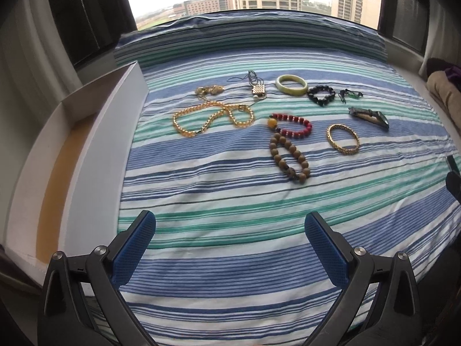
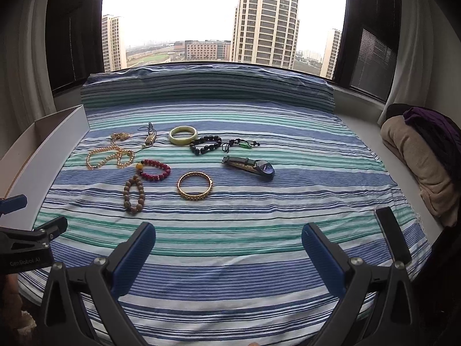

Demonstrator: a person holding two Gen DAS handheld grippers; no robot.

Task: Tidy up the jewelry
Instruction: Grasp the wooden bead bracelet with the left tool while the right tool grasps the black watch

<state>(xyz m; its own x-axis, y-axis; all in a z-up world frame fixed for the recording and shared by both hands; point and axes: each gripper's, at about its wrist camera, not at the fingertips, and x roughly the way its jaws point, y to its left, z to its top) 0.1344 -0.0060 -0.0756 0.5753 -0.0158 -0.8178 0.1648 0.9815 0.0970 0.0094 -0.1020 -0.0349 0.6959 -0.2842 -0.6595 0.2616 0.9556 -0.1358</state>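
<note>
Both tools hang low over the striped blue, green and white cloth, well short of the jewelry; the left gripper has its blue fingers spread wide with nothing between them; the right gripper likewise gapes empty; nothing appears sorted yet, so this reads as the opening approach. Nearest the right tool, at twelve o'clock, lies the gold filigree bangle; at eleven, the brown wooden bead bracelet touching the red bead bracelet; at one, the dark-strapped wristwatch. Farther off sit the gold chain necklace and pale green jade bangle. The white divided box waits at nine o'clock of the left tool; the next move probably calls for closing over one piece cleanly.
</note>
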